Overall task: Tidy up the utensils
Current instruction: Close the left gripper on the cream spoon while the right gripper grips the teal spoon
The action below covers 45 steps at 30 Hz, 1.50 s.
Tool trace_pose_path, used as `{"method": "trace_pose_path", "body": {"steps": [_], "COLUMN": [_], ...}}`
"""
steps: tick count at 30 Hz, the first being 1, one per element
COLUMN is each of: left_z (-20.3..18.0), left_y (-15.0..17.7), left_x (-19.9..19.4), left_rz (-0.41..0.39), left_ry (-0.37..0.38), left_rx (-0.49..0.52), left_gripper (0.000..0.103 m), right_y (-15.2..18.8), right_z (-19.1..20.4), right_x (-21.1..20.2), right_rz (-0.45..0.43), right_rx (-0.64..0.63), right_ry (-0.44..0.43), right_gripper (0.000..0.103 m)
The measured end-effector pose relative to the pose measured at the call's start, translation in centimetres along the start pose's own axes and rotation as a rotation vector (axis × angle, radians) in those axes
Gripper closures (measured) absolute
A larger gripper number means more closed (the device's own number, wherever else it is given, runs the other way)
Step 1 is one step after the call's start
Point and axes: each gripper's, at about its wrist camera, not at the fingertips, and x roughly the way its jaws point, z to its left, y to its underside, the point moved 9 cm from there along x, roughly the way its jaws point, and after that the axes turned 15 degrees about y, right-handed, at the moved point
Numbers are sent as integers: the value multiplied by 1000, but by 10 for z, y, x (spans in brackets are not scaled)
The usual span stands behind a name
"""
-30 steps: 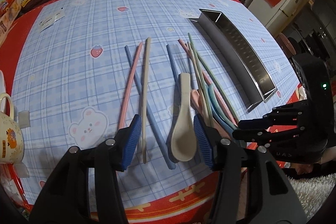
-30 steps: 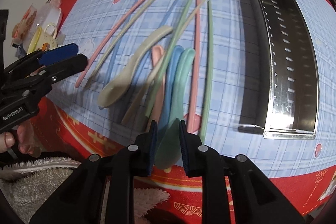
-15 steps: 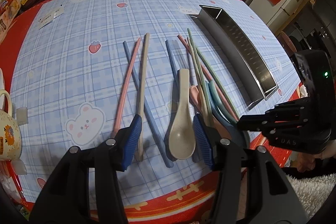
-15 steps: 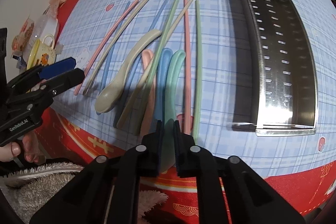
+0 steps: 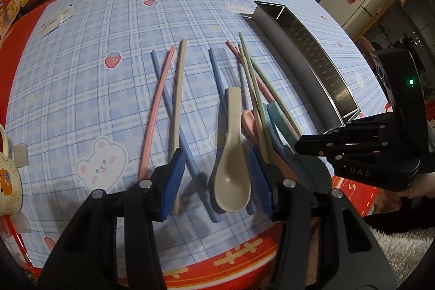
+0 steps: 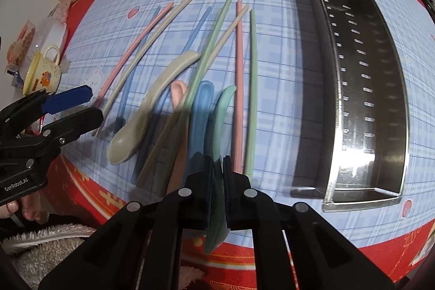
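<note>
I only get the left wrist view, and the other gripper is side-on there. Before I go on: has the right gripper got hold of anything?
Observer: Yes. The right gripper is shut on the green spoon, at its bowl end.
Operator: Anything in the tray yet? I see only part of its inside.
Observer: No. The tray holds nothing along its whole length.

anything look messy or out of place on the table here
Yes. The spoons and chopsticks lie loose and crisscrossed on the tablecloth, several overlapping, such as the beige spoon across a blue chopstick. The metal tray beside them holds nothing.
</note>
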Motion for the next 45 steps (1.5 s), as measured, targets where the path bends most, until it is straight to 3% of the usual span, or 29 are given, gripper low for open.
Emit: {"method": "trace_pose_path", "body": {"steps": [14,26,34,35,45], "left_z": [-3,0,1,0,-2], "left_y": [-2,-13,-16,-16,-16], "left_x": [27,60,68,68,47], "left_rz": [67,128,130,130,67], "left_ry": [77,44,24,39,69], "left_rx": [6,38,42,36,-5], "left_gripper": [67,71,75,82,83], "right_y": [2,2,6,6,6], "right_z": [-6,-12,-17,-18,-23], "right_x": [4,-7,-13,-14,-25], "right_rz": [4,-48,-64,-67,-111], "right_rx": [47,76,108,112,146], "right_ry": [-17,-90,-113,-117,-147], "right_gripper": [96,97,97,97,97]}}
